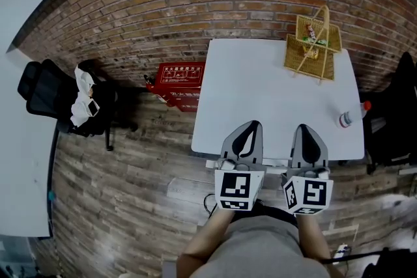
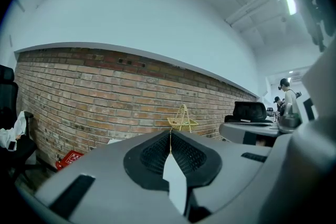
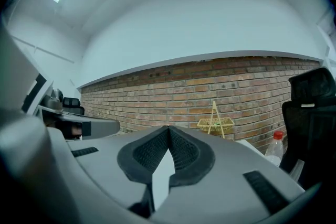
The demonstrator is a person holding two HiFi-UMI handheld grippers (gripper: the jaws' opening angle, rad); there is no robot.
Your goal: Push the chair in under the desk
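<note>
desk (image 1: pixel 260 88), one; basket (image 1: pixel 311 49), one; bottle (image 1: pixel 348 117), one; closed left gripper (image 1: pixel 250 125), closed right gripper (image 1: pixel 307 129)

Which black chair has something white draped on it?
The chair on the left, beside the red box: a white cloth hangs over it. The black chair right of the desk shows nothing white.

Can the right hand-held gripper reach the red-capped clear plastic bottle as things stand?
Probably yes: the right hand-held gripper hangs over the near edge of the white desk; the red-capped clear plastic bottle stands ahead to its right, only bare desktop between.
</note>
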